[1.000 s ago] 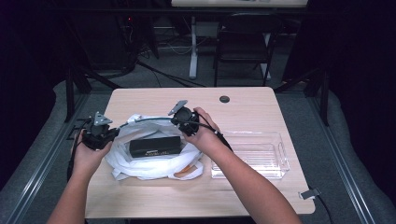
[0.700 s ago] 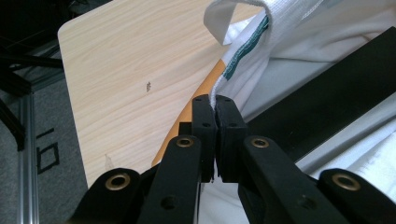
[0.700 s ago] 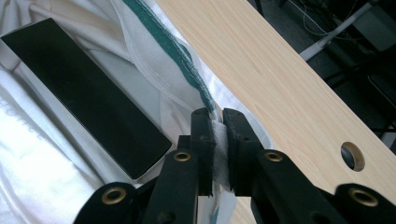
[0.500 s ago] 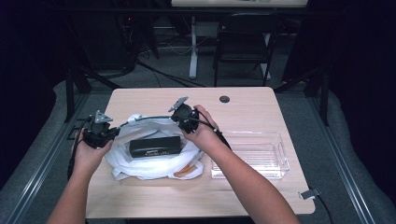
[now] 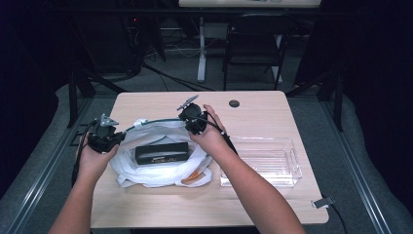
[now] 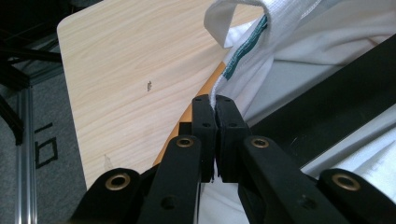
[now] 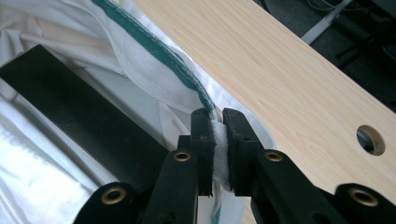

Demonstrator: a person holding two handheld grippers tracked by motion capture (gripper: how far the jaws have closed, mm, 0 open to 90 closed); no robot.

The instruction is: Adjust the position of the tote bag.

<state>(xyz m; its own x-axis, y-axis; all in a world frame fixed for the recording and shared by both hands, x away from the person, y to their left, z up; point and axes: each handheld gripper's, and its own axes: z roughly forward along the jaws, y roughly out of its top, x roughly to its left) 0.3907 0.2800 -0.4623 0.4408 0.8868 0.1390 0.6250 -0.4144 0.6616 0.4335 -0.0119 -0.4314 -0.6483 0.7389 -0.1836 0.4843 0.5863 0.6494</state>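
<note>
Both tongs pinching the bag rim

I've got the left gripper and right gripper clamped on the white bag's rim near the table's left edge, black box inside.

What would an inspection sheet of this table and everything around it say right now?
Surface: light wooden table, round hole near far edge.
Job's things: white bag with green-trimmed rim, mouth held open; black box lying inside.
Clutter: clear plastic tray, looks empty; something orange at the bag's edge.
Grippers: left gripper and right gripper each shut on the bag's rim.
Cables: one trails along the right forearm.
Surroundings: dark room, chair beyond.
</note>
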